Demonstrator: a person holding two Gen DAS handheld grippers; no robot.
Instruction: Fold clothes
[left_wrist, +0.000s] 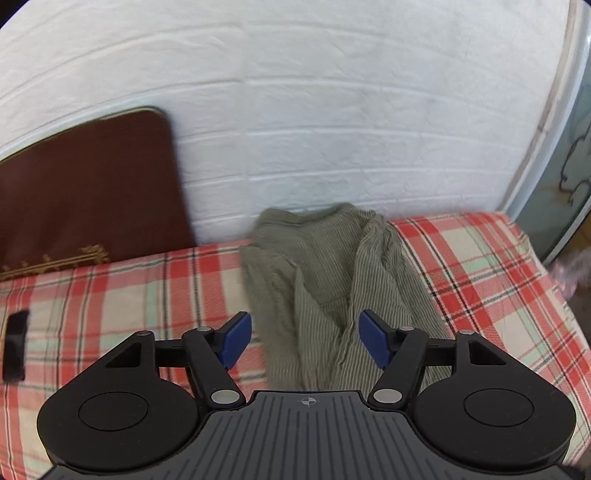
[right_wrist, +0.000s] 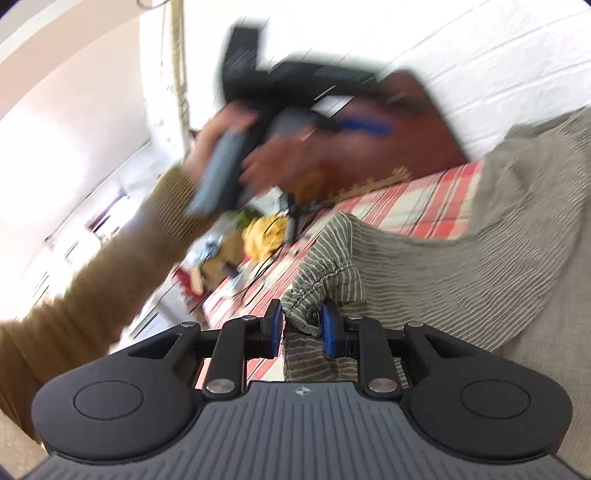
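no readable text, labels, brands or numbers in either view

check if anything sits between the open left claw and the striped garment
Nothing visible does. The left claw hangs open directly over the olive green striped garment on the red plaid bed cover, with only bare fabric between its blue pads.

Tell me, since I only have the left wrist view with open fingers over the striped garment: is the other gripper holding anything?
Observer: Yes. The right gripper is shut on a hem of the olive striped garment, near a dark button.
Operator: Is that cloth lifted?
Observer: It rises from the pads and drapes back toward the plaid bed cover.
Operator: Where is the left gripper from that side?
Observer: It shows blurred, up over the brown cushion, in a hand with a tan ribbed sleeve.
Operator: Anything else on the bed?
Observer: Blurred clutter at the far end, including something yellow.
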